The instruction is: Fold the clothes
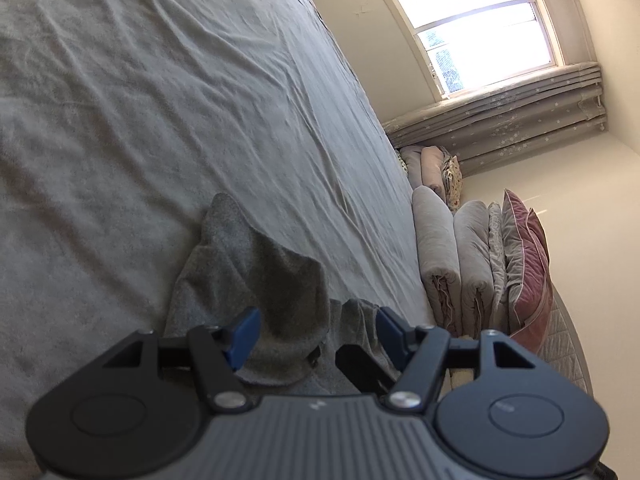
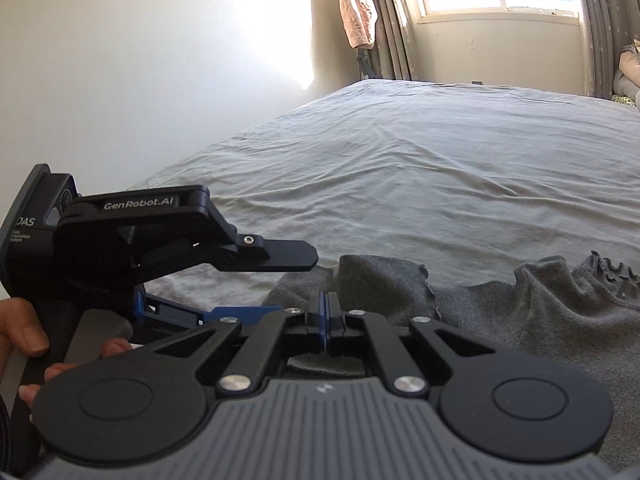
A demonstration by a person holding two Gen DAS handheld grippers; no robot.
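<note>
A grey garment (image 1: 256, 264) with a frilled edge lies crumpled on the bed sheet (image 1: 160, 100) near its front edge. My left gripper (image 1: 316, 320) is open, and a raised fold of the garment stands between its blue pads (image 1: 244, 332). In the right wrist view the garment (image 2: 540, 320) spreads to the right. My right gripper (image 2: 326, 304) is shut, with its pads pressed together on a pinch of grey cloth. The left gripper (image 2: 288, 284) shows there side-on at the left, jaws apart, held by a hand (image 2: 24, 336).
The wrinkled beige sheet (image 2: 400, 180) covers the whole bed. Folded quilts (image 1: 472, 256) and a pink pillow (image 1: 528, 264) are stacked at the bed's far side against the wall. A window (image 1: 472, 20) with curtains is behind. A pink towel (image 2: 358, 12) hangs near the curtain.
</note>
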